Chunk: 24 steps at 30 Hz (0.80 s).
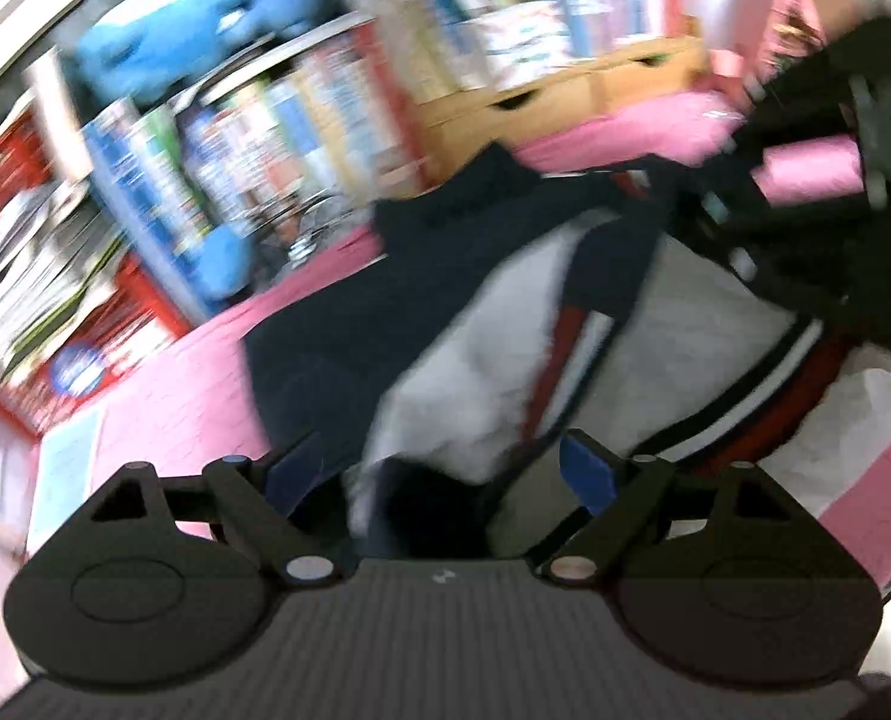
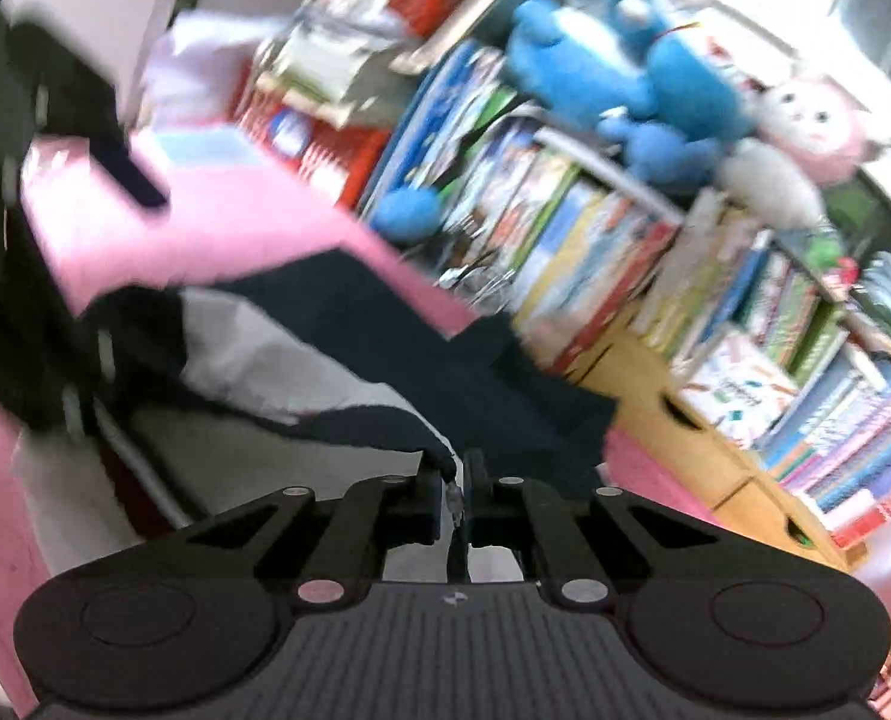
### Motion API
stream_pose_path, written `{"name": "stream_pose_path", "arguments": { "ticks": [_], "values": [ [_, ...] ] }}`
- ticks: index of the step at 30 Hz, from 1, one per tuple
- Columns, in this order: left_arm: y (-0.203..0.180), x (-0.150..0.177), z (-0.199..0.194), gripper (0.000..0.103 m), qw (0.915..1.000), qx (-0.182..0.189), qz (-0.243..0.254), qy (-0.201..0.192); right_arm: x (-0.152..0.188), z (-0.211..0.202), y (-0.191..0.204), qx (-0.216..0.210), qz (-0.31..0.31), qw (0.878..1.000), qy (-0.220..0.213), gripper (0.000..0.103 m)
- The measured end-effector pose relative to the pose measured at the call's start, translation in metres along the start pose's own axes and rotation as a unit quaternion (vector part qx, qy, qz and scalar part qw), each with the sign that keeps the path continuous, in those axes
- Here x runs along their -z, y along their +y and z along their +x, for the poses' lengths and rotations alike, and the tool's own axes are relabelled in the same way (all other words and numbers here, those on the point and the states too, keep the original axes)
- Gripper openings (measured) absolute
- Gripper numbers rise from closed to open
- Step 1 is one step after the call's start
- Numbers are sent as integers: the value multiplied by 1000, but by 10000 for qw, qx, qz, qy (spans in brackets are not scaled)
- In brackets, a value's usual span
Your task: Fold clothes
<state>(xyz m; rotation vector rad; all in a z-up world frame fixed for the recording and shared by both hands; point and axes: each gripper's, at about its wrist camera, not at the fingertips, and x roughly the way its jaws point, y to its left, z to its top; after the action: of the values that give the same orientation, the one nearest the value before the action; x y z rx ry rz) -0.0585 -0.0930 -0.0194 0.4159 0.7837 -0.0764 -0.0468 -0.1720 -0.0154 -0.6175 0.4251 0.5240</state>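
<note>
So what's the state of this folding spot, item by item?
Surface: pink bedspread, mostly covered.
Job's things: navy, white and red striped garment spread on it, rumpled.
Clutter: nothing seen.
Grippers: left gripper fingers wide apart above the cloth, holding nothing; right gripper fingers shut on the garment's edge.
Cables: nothing seen.
Surroundings: crowded bookshelf, blue plush toy, pink-and-white plush toy, wooden drawers.
</note>
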Motion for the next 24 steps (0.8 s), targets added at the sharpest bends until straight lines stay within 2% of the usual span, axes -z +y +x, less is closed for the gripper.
{"name": "stream_pose_path", "arguments": {
  "ticks": [3,8,10,11,15,18,20,22,24],
  "values": [
    [-18,-9,8,87,9994,-30,336,-124,-9,-18,-14,69,170,9997,-172,9],
    [-3,-9,21,87,9975,-695,125,-72,-14,-33,-24,213,277,9990,-264,9],
    [22,3,24,87,9953,-883,-369,146,-2,-28,-21,298,168,9994,-63,10],
    [30,9,25,87,9938,-976,-467,248,8,-23,-19,335,81,9993,111,11],
    [46,26,27,86,9893,-1299,-338,579,64,4,-1,309,-504,9936,964,16],
    [55,37,24,86,9866,-1399,-358,757,100,12,0,582,-766,9836,1523,15],
    [57,43,19,86,9867,-1335,-453,811,113,8,-14,758,-508,9792,1813,15],
    [56,45,15,86,9884,-1208,-497,778,121,0,-41,911,106,9751,2020,11],
    [54,44,12,86,9890,-1180,-489,742,120,-9,-60,946,578,9730,2026,7]
  ]
}}
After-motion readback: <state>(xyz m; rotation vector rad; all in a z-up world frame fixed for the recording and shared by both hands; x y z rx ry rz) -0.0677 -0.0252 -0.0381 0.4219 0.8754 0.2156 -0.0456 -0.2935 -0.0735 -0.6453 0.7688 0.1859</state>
